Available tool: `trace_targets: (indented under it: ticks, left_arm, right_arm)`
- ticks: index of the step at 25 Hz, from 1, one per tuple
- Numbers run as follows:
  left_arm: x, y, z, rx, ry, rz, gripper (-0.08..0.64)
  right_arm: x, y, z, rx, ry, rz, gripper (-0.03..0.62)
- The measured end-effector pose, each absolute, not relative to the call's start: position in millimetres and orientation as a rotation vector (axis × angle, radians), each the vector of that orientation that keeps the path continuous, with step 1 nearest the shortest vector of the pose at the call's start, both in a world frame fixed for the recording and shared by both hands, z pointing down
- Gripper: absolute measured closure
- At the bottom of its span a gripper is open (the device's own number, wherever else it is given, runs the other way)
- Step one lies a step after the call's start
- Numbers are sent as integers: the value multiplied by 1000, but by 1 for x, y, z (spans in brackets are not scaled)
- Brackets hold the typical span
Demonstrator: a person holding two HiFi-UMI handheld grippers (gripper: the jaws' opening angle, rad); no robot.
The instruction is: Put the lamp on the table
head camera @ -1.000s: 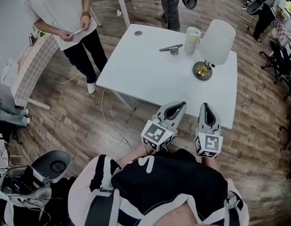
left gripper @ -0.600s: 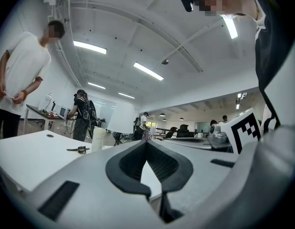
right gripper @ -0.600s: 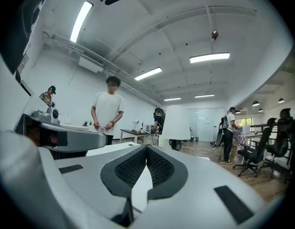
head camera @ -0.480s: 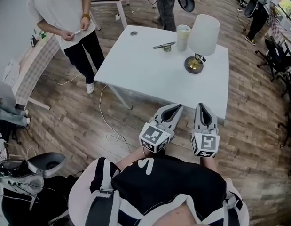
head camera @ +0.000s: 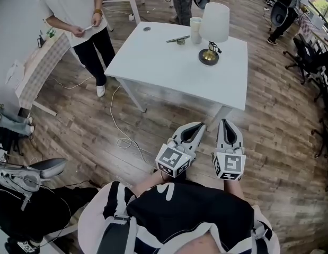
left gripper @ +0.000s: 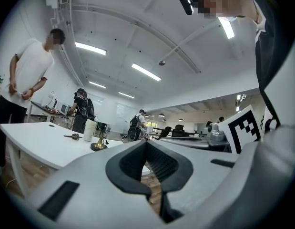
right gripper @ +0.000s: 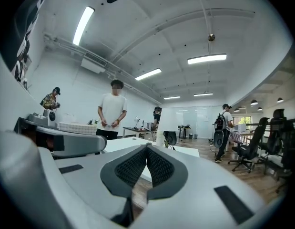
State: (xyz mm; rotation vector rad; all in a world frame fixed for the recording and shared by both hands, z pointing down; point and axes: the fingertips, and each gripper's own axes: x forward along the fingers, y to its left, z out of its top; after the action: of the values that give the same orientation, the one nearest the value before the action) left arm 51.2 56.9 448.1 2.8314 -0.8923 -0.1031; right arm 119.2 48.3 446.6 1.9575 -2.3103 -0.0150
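Left claw [head camera: 197, 127] and right claw [head camera: 225, 124] are both closed and empty, held side by side, well apart from the counter [head camera: 169, 70], seemingly because the lamp [head camera: 213, 32] already stands upright on its far right.

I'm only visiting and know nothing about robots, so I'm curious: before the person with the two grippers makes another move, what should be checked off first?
1. The lamp stands upright on the table: ok.
2. The lamp's base sits wholly on the tabletop, not over an edge: ok.
3. The left gripper has its jaws together with nothing between them: ok.
4. The right gripper has its jaws together with nothing between them: ok.
5. Floor between the person and the table: a cable lies near the table leg, a possible trip risk: not ok.
6. Whether the lamp is plugged in: cannot tell.
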Motion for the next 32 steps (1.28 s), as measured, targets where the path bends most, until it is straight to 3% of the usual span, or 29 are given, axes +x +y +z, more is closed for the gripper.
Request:
trace_targets:
  ticks: [9,32]
  left_arm:
    - [60,115,450,2813,-902,-120,558]
    - [66,126,434,2836,-924,-146,558]
  right_arm:
    - [119,102,443,1941,-2350,-17,574]
    - [123,116,440,1927,-2381,-5,574]
